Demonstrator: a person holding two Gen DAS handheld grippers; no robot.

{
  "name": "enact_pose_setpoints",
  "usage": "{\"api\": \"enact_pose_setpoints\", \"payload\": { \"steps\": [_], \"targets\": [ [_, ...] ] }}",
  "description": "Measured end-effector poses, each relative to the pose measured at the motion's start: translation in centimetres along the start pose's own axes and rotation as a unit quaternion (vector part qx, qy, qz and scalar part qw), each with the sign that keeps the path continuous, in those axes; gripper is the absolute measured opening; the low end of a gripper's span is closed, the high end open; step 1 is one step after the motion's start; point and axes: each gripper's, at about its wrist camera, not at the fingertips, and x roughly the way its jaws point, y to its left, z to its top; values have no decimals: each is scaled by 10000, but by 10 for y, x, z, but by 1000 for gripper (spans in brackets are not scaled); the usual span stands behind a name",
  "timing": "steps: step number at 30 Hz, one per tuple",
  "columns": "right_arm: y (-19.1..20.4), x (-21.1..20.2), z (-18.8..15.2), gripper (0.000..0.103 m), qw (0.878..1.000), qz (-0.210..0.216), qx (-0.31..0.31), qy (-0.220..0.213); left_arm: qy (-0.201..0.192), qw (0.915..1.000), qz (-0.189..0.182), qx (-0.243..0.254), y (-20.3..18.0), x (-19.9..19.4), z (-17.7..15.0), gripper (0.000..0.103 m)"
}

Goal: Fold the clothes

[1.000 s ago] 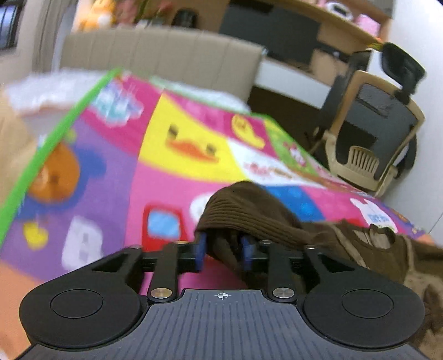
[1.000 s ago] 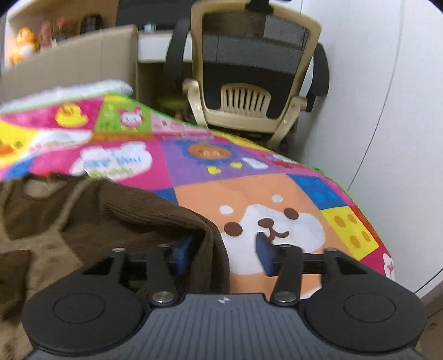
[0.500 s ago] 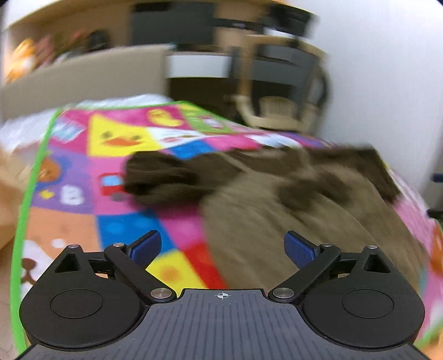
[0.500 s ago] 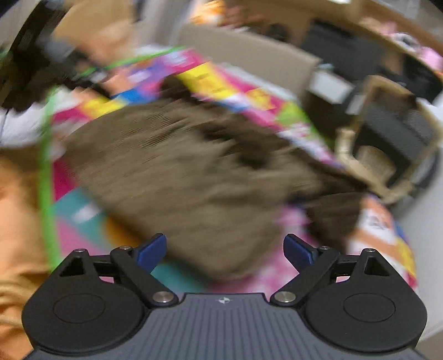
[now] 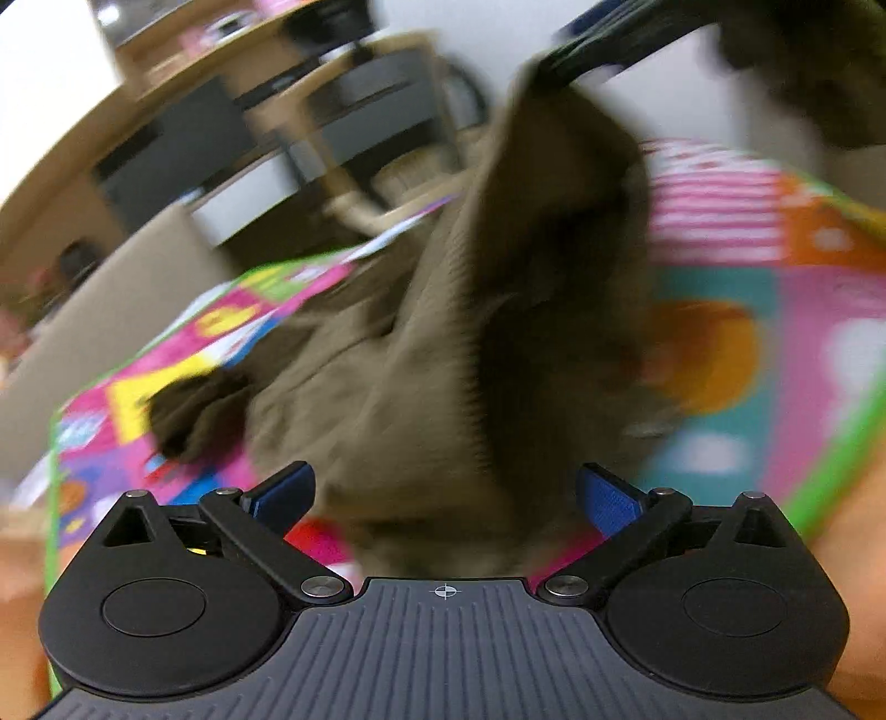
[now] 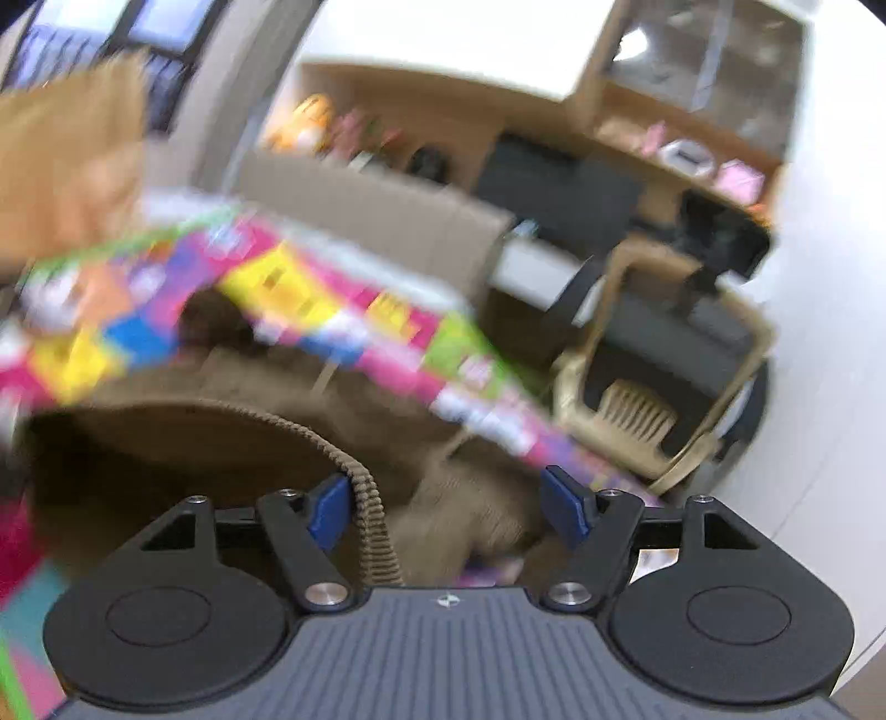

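Note:
A brown knit sweater (image 5: 421,354) lies on the colourful cartoon mat (image 5: 747,288). One part of it is pulled up toward the top of the left wrist view, where a dark object, probably the other gripper (image 5: 609,39), holds it. My left gripper (image 5: 443,493) is open and empty just in front of the sweater. In the right wrist view the sweater's ribbed hem (image 6: 371,515) runs between the blue pads (image 6: 565,504) of my right gripper (image 6: 448,504), close to the left pad. The jaws stand apart. Both views are blurred.
A beige and black office chair (image 6: 664,360) stands beyond the mat's far edge, with a desk and shelves (image 6: 554,183) behind it. A beige headboard (image 6: 376,205) runs along the back. The mat's green border (image 5: 830,459) shows at the right.
Both grippers swung to new angles. The left one let go of the sweater's sleeve and opened wide. The right one now has the sweater's hem between its pads, and part of the sweater is lifted.

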Motion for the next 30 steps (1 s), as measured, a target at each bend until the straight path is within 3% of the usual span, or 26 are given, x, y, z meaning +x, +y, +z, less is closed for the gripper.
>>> {"api": "enact_pose_setpoints", "payload": {
  "steps": [2, 6, 9, 11, 14, 17, 20, 24, 27, 30],
  "targets": [
    [15, 3, -23, 78, 9989, 163, -254, 355, 46, 9982, 405, -445, 22, 10, -1, 102],
    [34, 28, -48, 78, 9961, -162, -525, 696, 158, 9888, 868, -1204, 67, 17, -8, 102],
    [19, 25, -35, 65, 9973, -607, -186, 365, 351, 9893, 948, -1047, 74, 21, -12, 102],
    [-1, 1, -14, 65, 9965, -785, 281, -102, 453, 9922, 916, -714, 70, 19, -17, 103],
    [-16, -41, 6, 65, 9928, -806, 529, -708, 227, 9911, 1265, -336, 80, -4, -17, 103],
    [-12, -56, 1, 67, 9951, -659, 387, -631, -202, 9830, 1728, -592, 108, -46, -9, 103],
    [0, -48, -29, 68, 9990, -420, 138, 35, -225, 9773, 1979, -719, 121, -65, -14, 103],
    [0, -48, -67, 71, 9966, -50, 335, 752, 414, 9845, 1501, -805, 108, -54, -44, 103],
    [-10, -64, -77, 82, 9954, 28, 469, 830, 776, 9879, 1086, -796, 95, -51, -63, 103],
    [-16, -70, -73, 84, 9961, -37, 363, 801, 930, 9871, 995, -841, 96, -53, -73, 103]
  ]
}}
